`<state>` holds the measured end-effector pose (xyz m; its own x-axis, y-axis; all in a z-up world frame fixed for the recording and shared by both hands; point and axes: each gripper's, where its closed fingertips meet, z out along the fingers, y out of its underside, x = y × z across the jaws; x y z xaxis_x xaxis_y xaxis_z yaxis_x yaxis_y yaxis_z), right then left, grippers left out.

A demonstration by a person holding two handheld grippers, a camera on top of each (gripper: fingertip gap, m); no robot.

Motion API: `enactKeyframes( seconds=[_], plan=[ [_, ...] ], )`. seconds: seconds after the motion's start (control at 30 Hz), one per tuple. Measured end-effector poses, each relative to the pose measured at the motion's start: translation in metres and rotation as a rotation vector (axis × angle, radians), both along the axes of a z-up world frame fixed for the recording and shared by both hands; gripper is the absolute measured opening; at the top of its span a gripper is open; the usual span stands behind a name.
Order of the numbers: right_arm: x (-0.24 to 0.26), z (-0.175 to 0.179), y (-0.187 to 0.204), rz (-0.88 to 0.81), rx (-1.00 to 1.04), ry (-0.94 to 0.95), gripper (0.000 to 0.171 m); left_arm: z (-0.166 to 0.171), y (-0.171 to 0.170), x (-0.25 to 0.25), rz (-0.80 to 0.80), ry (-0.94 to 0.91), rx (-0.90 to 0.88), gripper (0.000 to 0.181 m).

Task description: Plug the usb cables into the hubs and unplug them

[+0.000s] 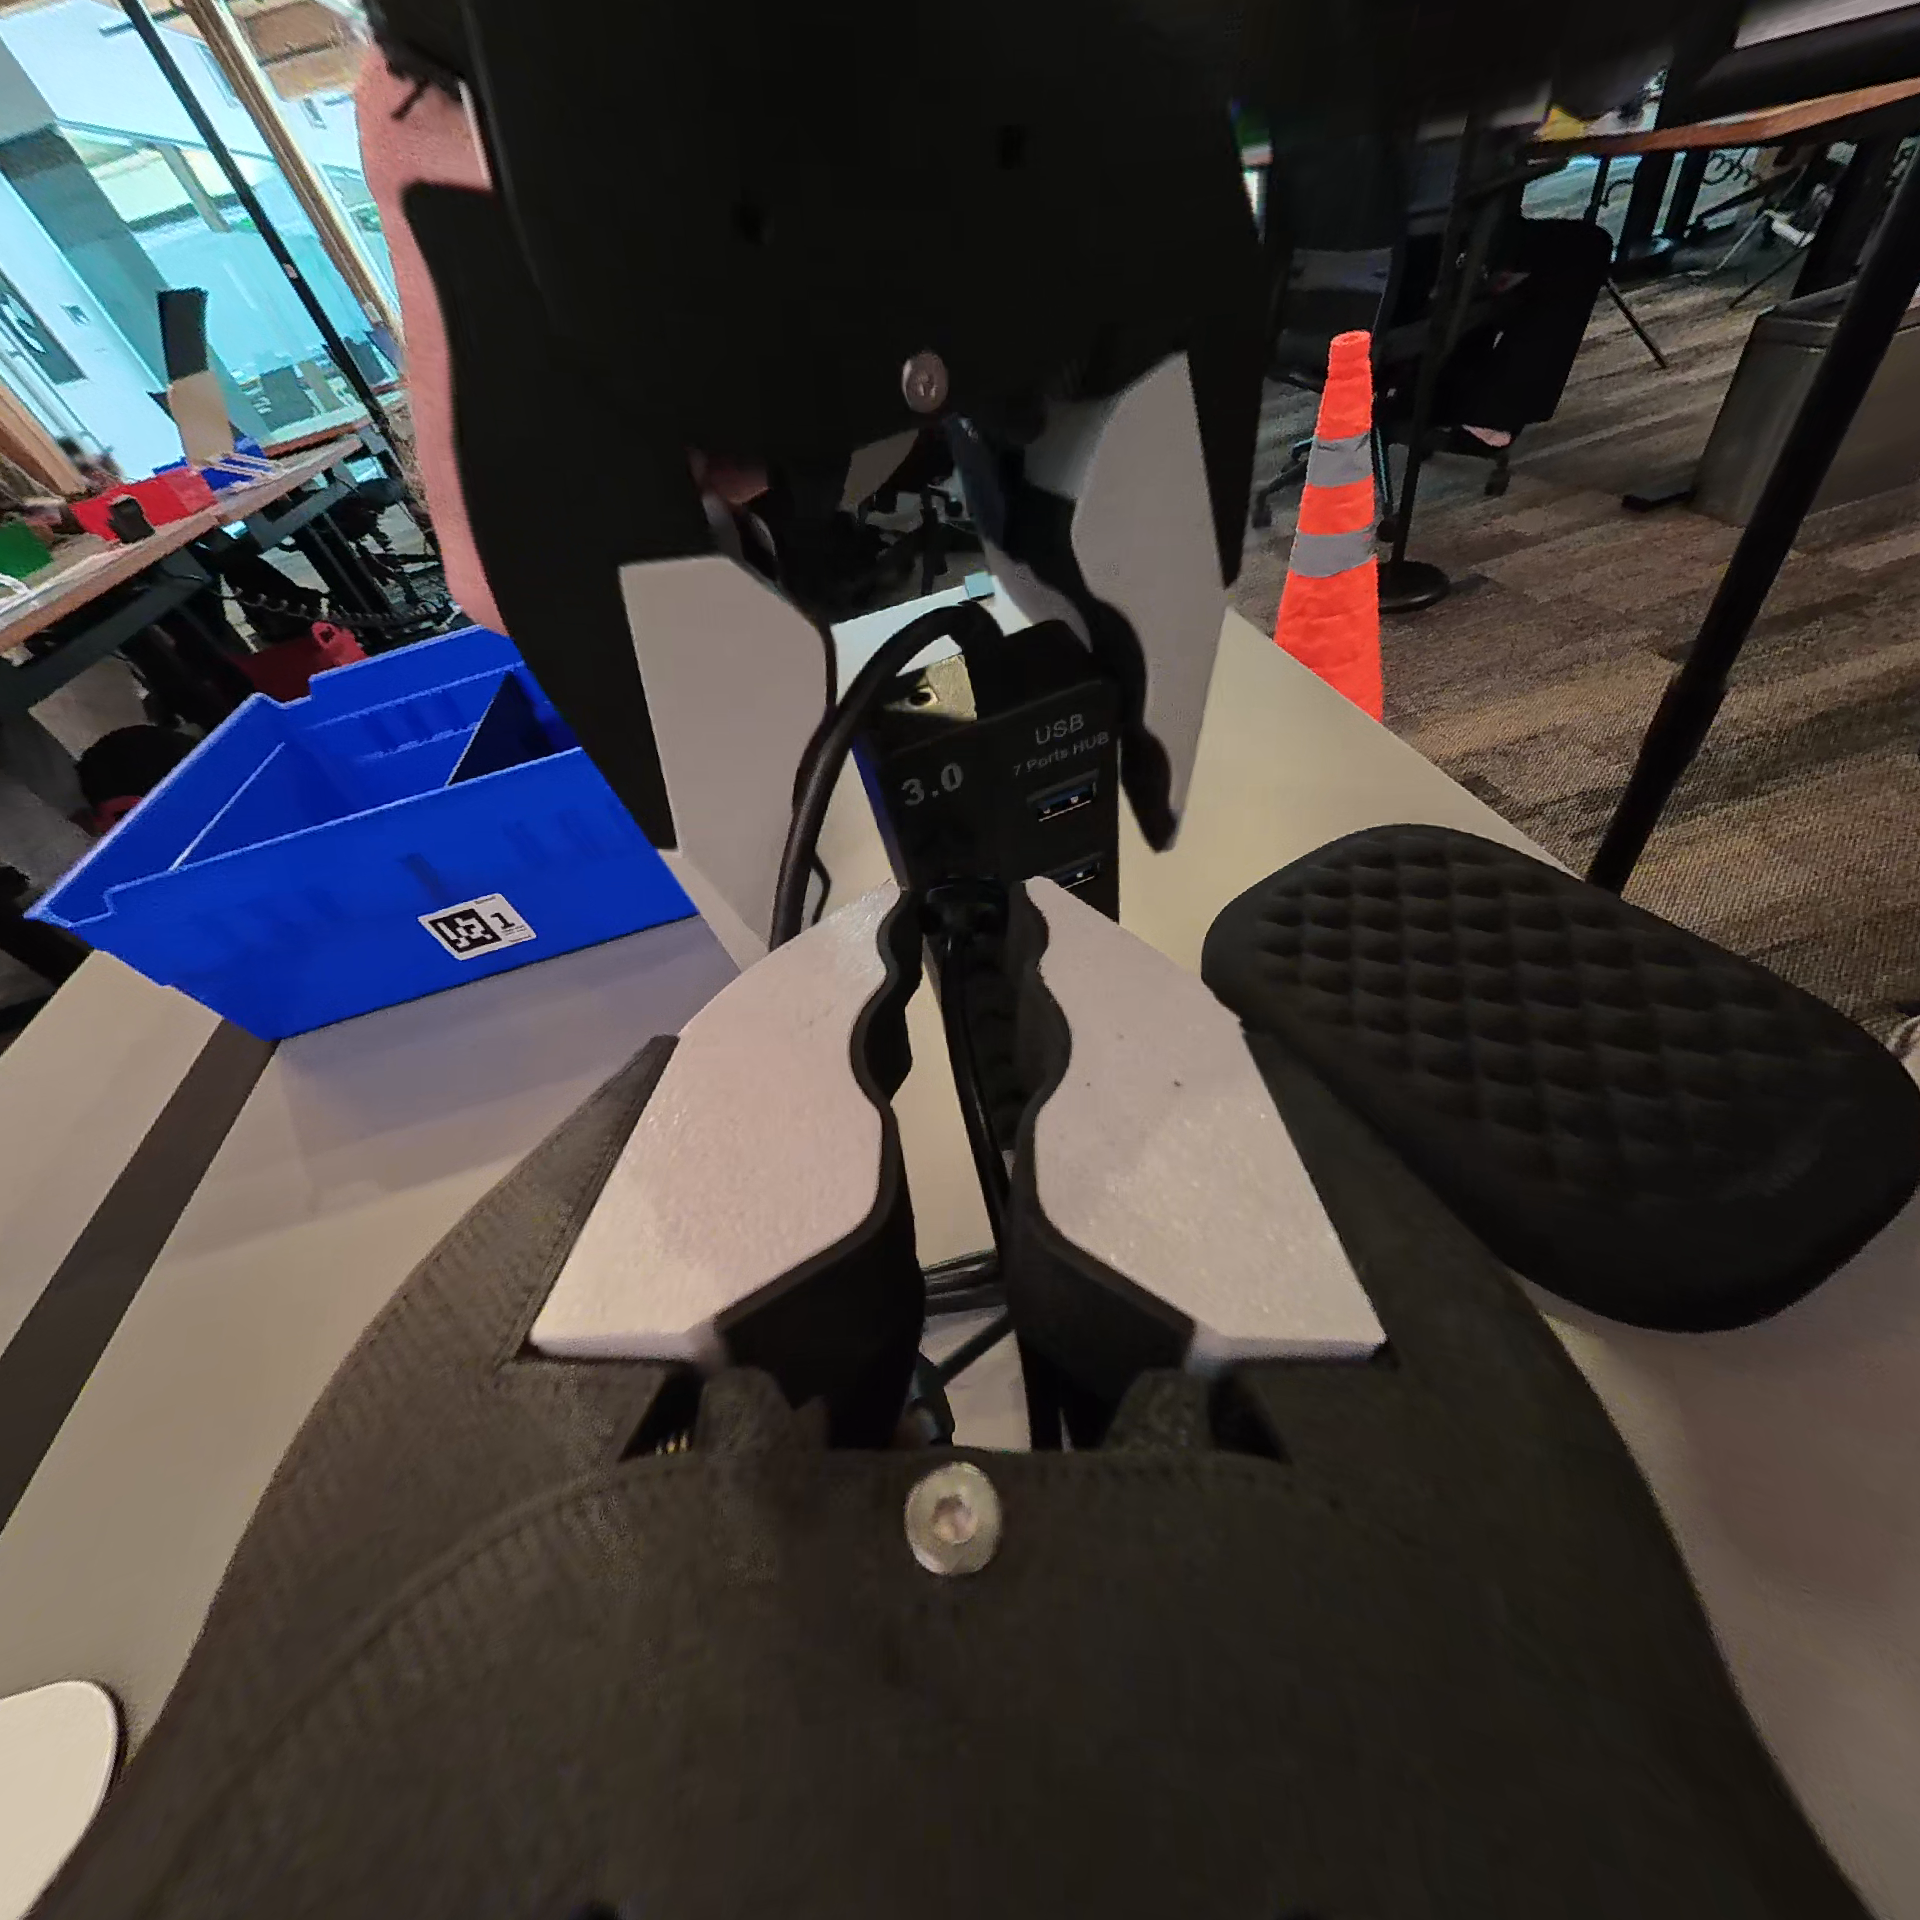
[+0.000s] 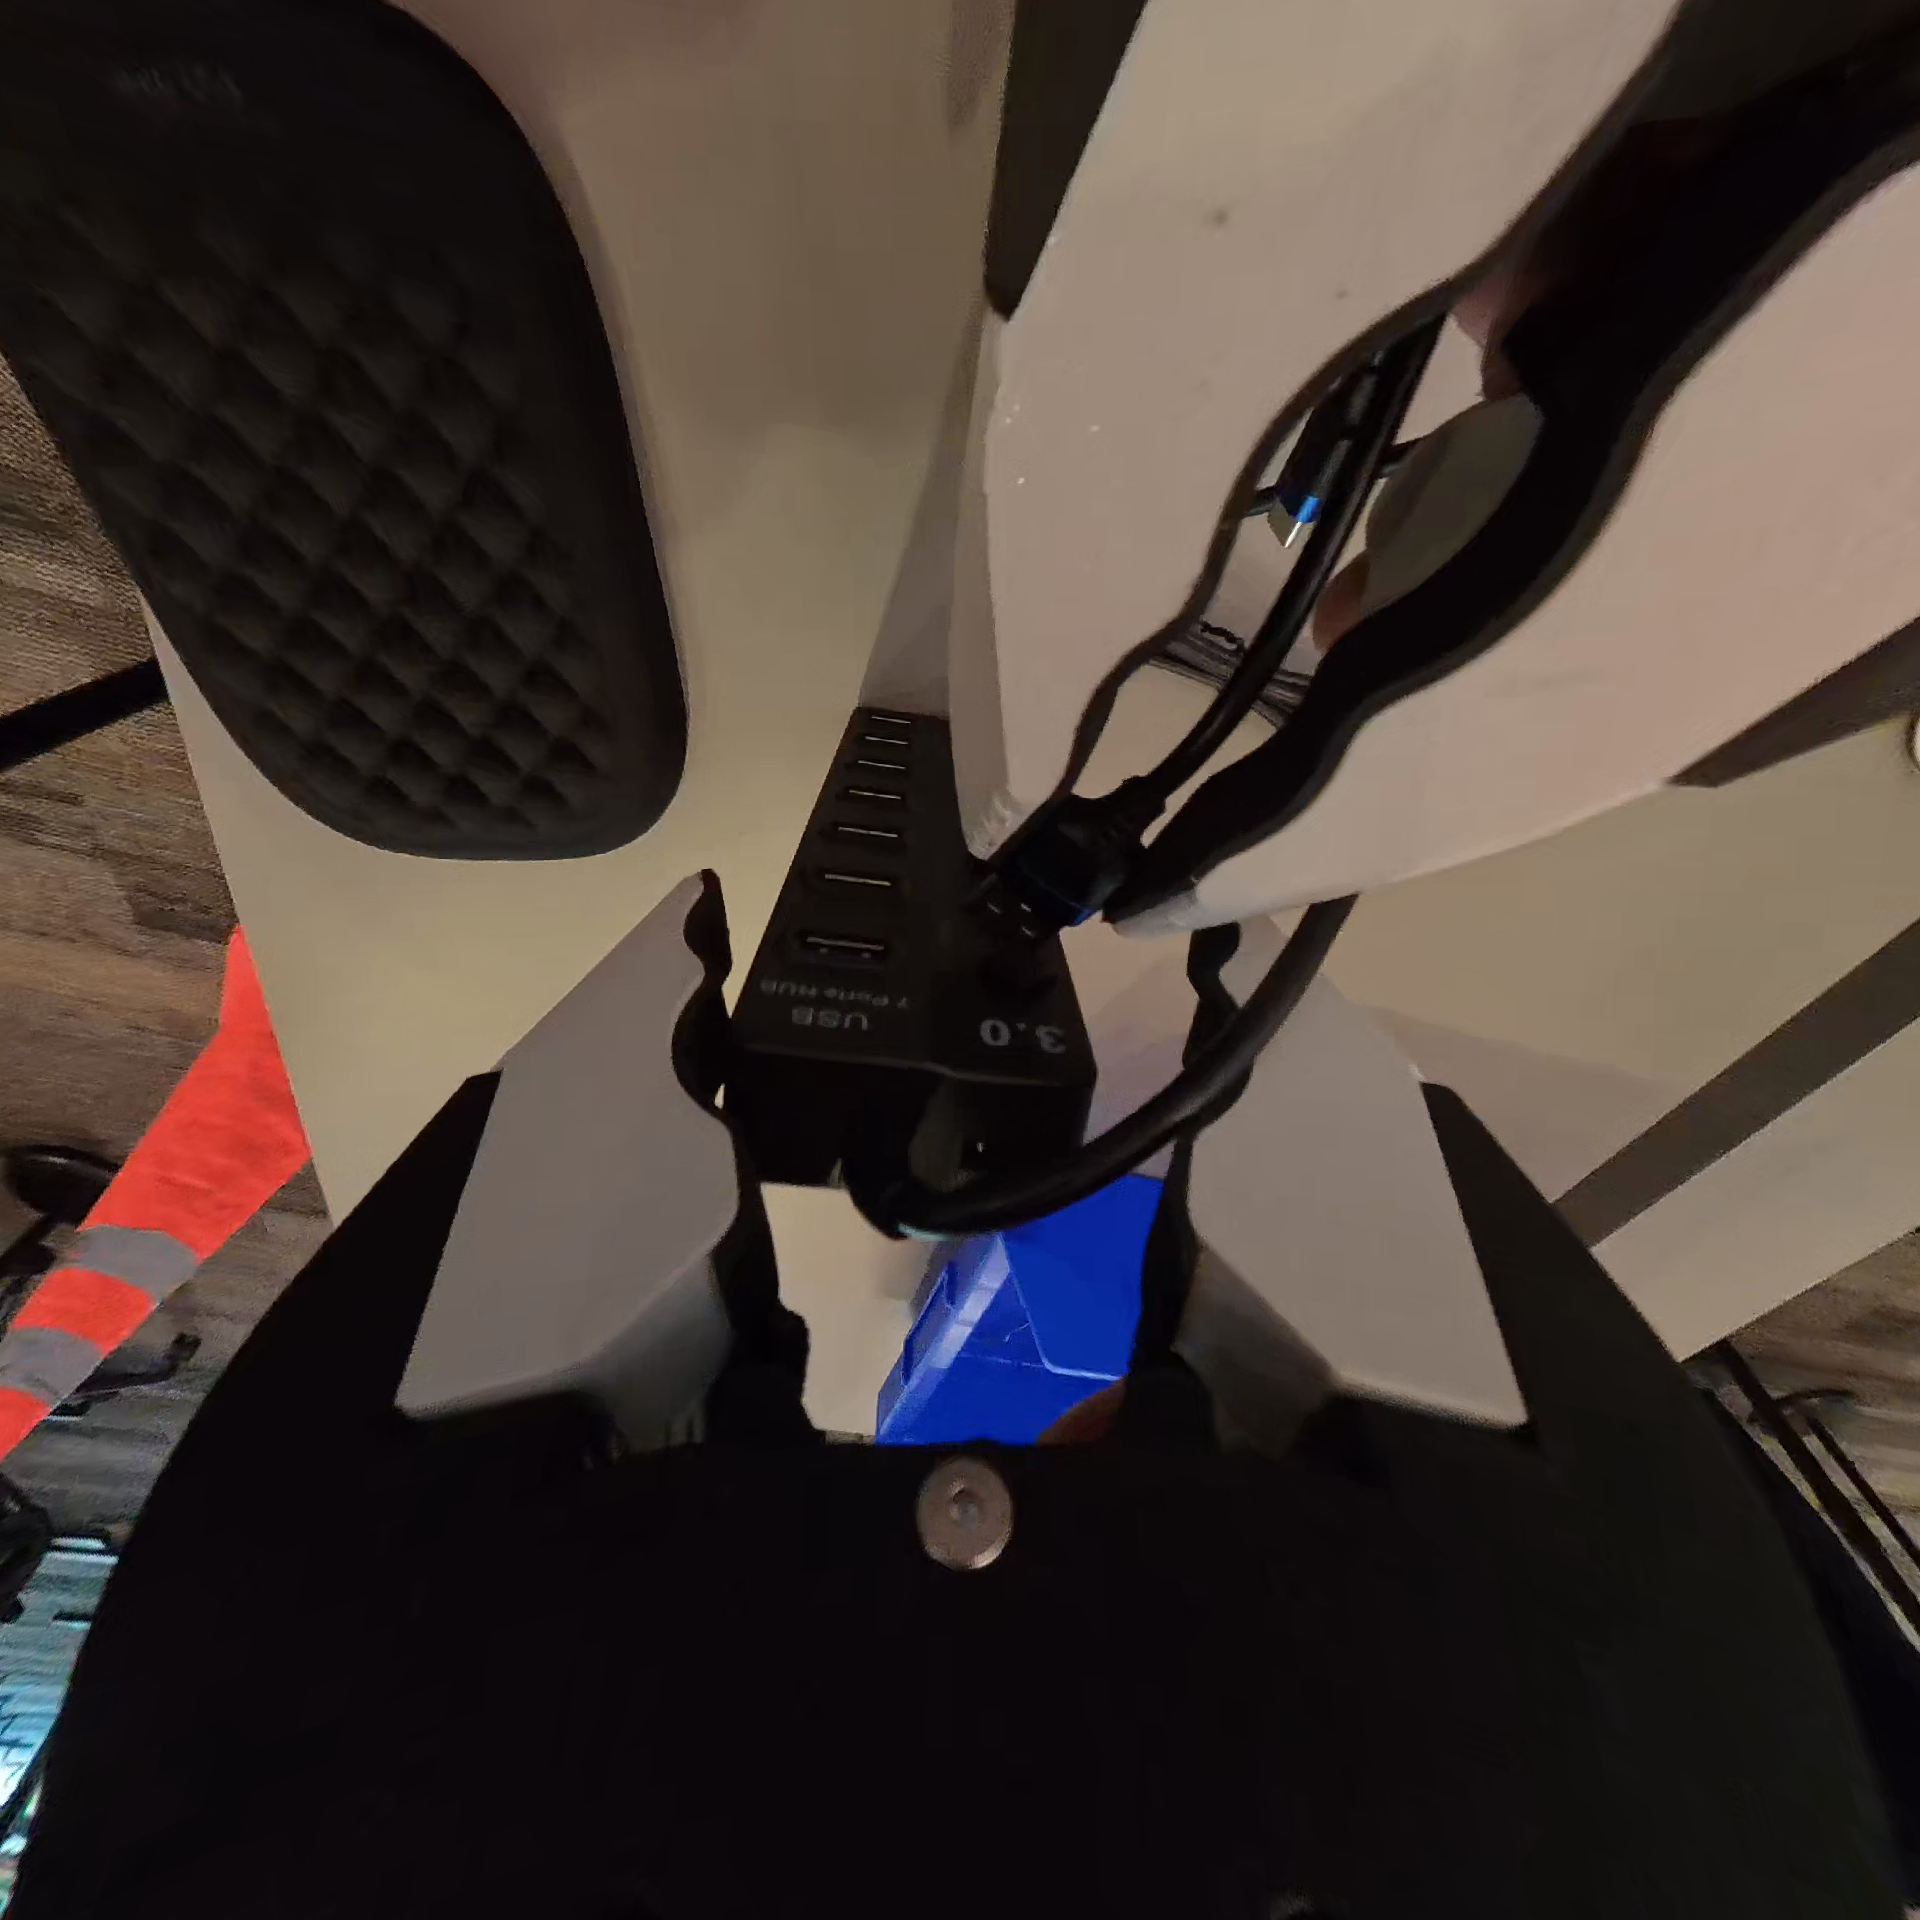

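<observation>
Operator: Left gripper (image 1: pixel 961 909), nearest the lens: condition?

Checker: Clenched on USB plug (image 1: pixel 951 920); black plug body pinched between both fingertips; plug cable (image 1: pixel 982 1101) trailing back between the fingers toward the camera. Confirmed from right wrist view: left gripper (image 2: pixel 1049 883) grasping USB plug (image 2: pixel 1060 857) by its black-and-blue shell; plug nose touching the top face of the hub (image 2: pixel 904 997) beside the port row; seating depth not discernible.

Operator: Hub location?

Checker: Black multi-port hub (image 1: pixel 997 769) lying on white table (image 1: pixel 312 1195), directly ahead of the left fingertips; ports facing up in a single row.

Operator: Right gripper?

Checker: Right gripper (image 1: pixel 914 821) reaching in from the far side, released; jaws spread and bracketing the hub end. In own view, right gripper (image 2: pixel 961 925): one finger against a hub side; other finger apart from the hub, with hub lead (image 2: pixel 1195 1122) looping through that gap.

Operator: Surroundings?

Checker: Black quilted pad (image 1: pixel 1558 1070) on the table just beside the hub; blue bin (image 1: pixel 395 862) on the opposite side, near the table edge; orange traffic cone (image 1: pixel 1335 520) on the carpet beyond the table.
</observation>
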<state>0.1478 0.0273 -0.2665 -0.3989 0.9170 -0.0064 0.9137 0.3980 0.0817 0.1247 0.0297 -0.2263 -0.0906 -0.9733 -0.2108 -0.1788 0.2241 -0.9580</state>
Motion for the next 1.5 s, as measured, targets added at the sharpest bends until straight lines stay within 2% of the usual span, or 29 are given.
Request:
enactKeyframes(
  seconds=[0.27,0.4,0.57,0.67,0.73,0.77,0.93,1.17,1.5],
  plan=[
    [-0.003,-0.004,-0.001,-0.038,-0.005,0.054,0.084,0.000,-0.001,0.003,-0.007,0.002,-0.007,0.016],
    [0.002,-0.004,0.002,-0.096,-0.007,0.032,0.054,-0.002,-0.005,0.008,-0.022,0.011,-0.001,0.016],
    [0.002,-0.003,0.002,-0.141,-0.015,0.075,0.053,0.002,-0.003,0.009,-0.013,-0.010,-0.010,0.016],
    [0.005,-0.001,0.010,-0.161,0.058,0.073,0.073,0.003,-0.003,0.010,-0.015,-0.011,-0.006,0.016],
    [0.006,0.003,0.015,-0.193,0.093,0.077,0.092,0.004,-0.004,0.011,-0.017,-0.014,-0.006,0.016],
    [0.006,0.007,0.018,-0.215,0.115,0.081,0.096,0.004,-0.004,0.011,-0.016,-0.015,-0.003,0.015],
    [0.018,0.008,0.018,-0.234,0.107,0.046,0.089,0.006,-0.004,0.012,-0.021,-0.016,0.001,0.016],
    [0.022,-0.001,0.015,-0.216,0.091,0.049,0.064,0.006,-0.005,0.015,-0.025,-0.016,0.004,0.016],
    [0.021,-0.004,0.011,-0.204,0.054,0.070,0.062,0.006,-0.007,0.017,-0.033,-0.019,0.001,0.016]
  ],
)
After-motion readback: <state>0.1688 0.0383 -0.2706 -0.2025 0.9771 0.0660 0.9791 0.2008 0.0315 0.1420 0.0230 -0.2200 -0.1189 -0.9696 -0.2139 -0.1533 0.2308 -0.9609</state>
